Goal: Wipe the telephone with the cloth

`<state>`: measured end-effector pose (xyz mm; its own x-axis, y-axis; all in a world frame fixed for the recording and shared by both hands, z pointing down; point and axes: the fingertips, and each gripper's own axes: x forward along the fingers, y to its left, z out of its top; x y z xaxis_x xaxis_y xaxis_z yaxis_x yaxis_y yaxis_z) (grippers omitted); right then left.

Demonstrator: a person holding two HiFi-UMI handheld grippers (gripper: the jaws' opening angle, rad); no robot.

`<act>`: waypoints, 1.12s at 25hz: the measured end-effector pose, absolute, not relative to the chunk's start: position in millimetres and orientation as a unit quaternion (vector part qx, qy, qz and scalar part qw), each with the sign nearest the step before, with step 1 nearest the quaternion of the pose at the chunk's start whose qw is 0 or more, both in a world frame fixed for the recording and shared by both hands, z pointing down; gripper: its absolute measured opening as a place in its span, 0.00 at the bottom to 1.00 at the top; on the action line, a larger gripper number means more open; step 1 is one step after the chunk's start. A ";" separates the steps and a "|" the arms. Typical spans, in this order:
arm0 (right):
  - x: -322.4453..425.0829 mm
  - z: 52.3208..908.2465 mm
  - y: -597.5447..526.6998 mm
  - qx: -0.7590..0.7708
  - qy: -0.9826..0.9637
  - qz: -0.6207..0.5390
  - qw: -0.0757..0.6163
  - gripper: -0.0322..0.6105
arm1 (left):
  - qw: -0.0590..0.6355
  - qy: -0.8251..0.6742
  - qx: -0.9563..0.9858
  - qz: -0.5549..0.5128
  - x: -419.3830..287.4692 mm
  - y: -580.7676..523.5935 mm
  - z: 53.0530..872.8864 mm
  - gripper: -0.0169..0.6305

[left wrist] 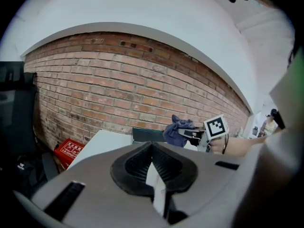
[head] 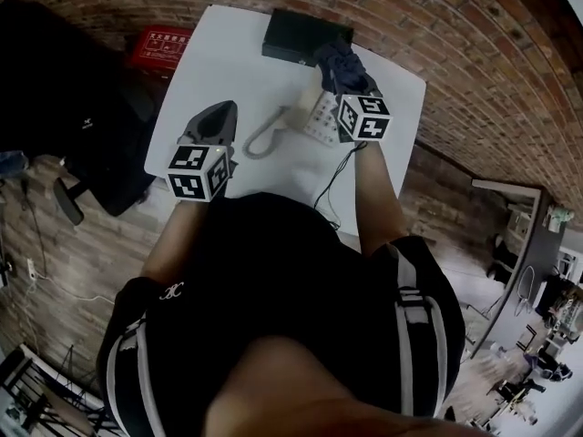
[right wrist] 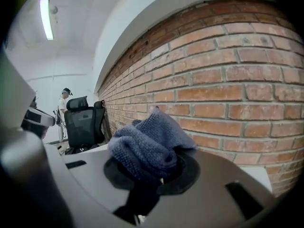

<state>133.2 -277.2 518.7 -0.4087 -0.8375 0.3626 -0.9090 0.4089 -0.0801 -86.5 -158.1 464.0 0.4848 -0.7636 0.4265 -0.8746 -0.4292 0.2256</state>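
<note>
A pale telephone point(head: 315, 115) with a coiled cord point(head: 259, 140) lies mid-table on the white table point(head: 228, 57). My right gripper point(head: 346, 82) hovers over the phone's far end, shut on a dark blue cloth point(head: 340, 65). In the right gripper view the cloth point(right wrist: 149, 144) bunches out of the jaws of the right gripper point(right wrist: 154, 175) and hides whatever is below. My left gripper point(head: 211, 122) is over the table's left front part, apart from the phone, jaws together and holding nothing. From the left gripper point(left wrist: 153, 169) I see the cloth point(left wrist: 176, 130) held up at the right.
A black box point(head: 301, 35) sits at the table's far edge, just behind the phone. A red case point(head: 157, 45) lies on the floor to the left, near a black office chair point(head: 86, 126). A brick wall point(right wrist: 228, 80) runs close behind the table.
</note>
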 end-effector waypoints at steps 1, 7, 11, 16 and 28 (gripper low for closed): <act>132.2 526.3 -281.9 0.522 -0.830 0.137 0.142 0.13 | 0.214 -0.494 0.832 0.131 -86.4 -157.0 465.1 0.02; 127.9 570.8 -302.2 0.504 -0.824 0.147 0.212 0.13 | 0.219 -0.513 0.819 0.135 -90.1 -155.0 470.9 0.01; 119.2 589.6 -308.2 0.492 -0.824 0.159 0.232 0.13 | 0.221 -0.517 0.815 0.139 -94.1 -159.3 473.1 0.02; 118.4 610.8 -307.7 0.497 -0.812 0.198 0.233 0.13 | 0.218 -0.512 0.819 0.144 -97.1 -165.3 472.4 0.01; 84.2 614.8 -274.7 0.478 -0.827 0.198 0.219 0.13 | 0.207 -0.495 0.832 0.144 -101.9 -176.3 468.6 0.02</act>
